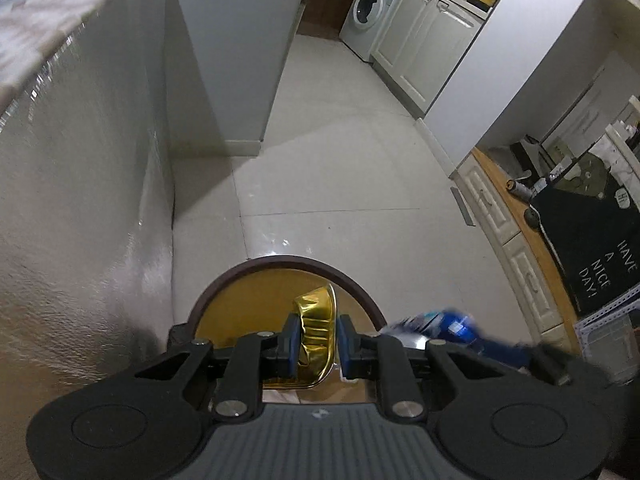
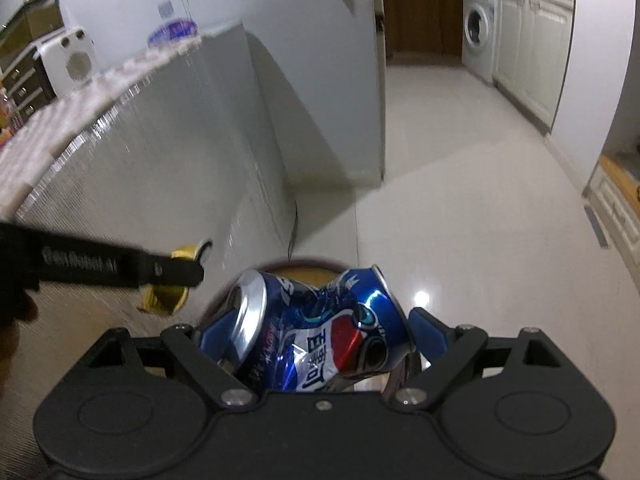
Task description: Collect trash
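Pale floor tiles (image 1: 340, 160) lie beyond a round bin (image 1: 280, 266); above its rim, left gripper (image 1: 317, 340) jaws pinch gold foil (image 1: 316, 328); just right, right gripper (image 2: 316, 330) jaws clamp a crushed can (image 2: 320, 320).

Left wrist view: mounted just behind the left gripper (image 1: 316, 340), angled steeply down and forward across the pale tiled floor (image 1: 340, 168), very near the round bin (image 1: 360, 292) beneath. Right wrist view: same mounting behind the right gripper (image 2: 316, 332), same downward tilt, equally close. Shared between both: bin rim, floor, white cloth-covered bench (image 1: 92, 200) at left, washing machine (image 1: 374, 12) far ahead; left gripper also seen side-on at the right view's left edge.
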